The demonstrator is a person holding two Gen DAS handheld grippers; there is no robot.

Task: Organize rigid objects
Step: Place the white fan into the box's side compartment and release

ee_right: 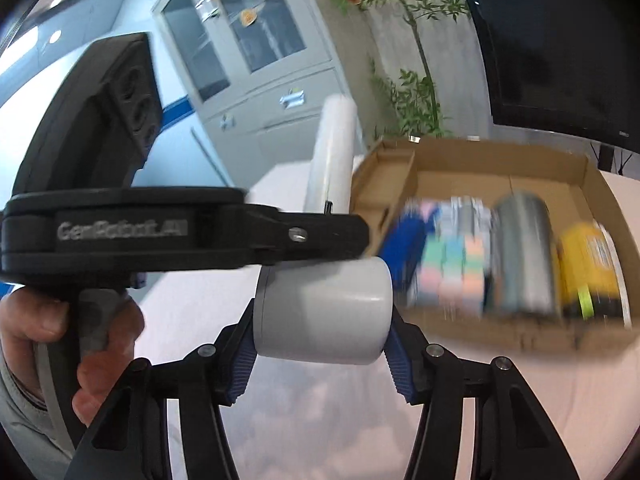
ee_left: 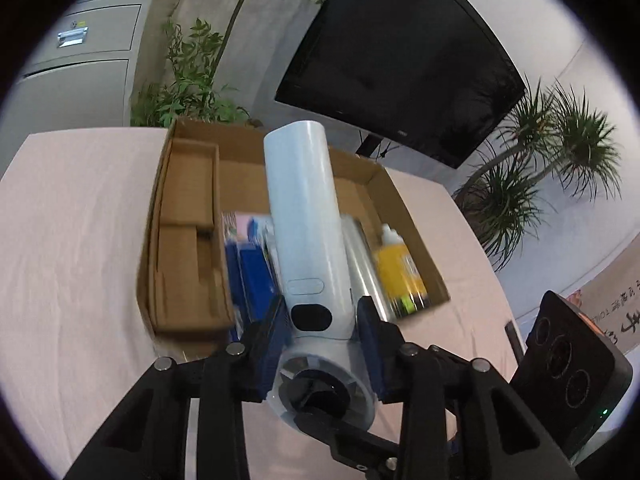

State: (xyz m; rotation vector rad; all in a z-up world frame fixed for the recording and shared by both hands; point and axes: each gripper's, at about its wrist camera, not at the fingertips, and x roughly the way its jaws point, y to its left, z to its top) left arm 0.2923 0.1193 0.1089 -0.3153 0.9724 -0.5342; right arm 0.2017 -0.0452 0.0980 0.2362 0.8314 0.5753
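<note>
The left gripper clamps the pale blue fan near its head, while the right gripper pinches the grey cylinder. Both hang near the cardboard box, probably bound for its free far space.

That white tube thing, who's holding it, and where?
Both are. The left hand-held gripper clamps the white handheld fan near its round vent end; the right hand-held gripper grips that head from the sides.
</note>
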